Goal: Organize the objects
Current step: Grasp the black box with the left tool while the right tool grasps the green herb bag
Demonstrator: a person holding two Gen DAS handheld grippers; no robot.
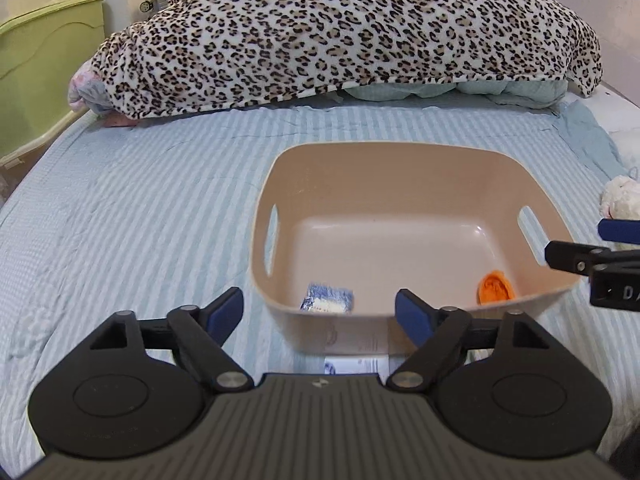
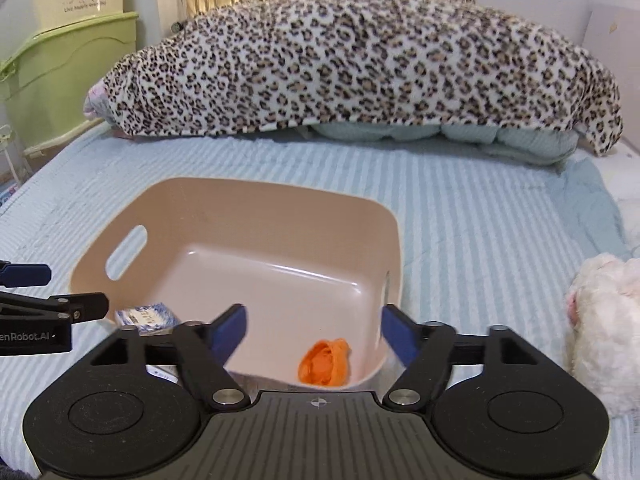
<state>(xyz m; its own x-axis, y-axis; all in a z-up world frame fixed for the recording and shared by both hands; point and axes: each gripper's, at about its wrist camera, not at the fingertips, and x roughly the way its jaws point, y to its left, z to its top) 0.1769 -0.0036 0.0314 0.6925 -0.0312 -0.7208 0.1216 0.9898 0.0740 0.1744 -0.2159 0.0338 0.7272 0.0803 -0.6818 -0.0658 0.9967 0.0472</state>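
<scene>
A beige plastic basket [image 1: 384,160] with handle slots sits on the striped bed; it also shows in the right wrist view [image 2: 256,200]. Inside lie a blue-and-white packet [image 1: 328,299] [image 2: 146,316] and a crumpled orange item [image 1: 495,287] [image 2: 325,363]. My left gripper [image 1: 320,312] is open and empty, just before the basket's near wall. My right gripper [image 2: 313,330] is open and empty over the basket's near right corner, above the orange item. A white printed packet [image 1: 356,365] lies on the bed under the left gripper.
A white plush toy [image 2: 604,320] lies right of the basket; it also shows in the left wrist view [image 1: 622,196]. A leopard-print blanket [image 1: 340,28] covers bedding at the far end. A green plastic bin [image 1: 44,60] stands at the left, off the bed.
</scene>
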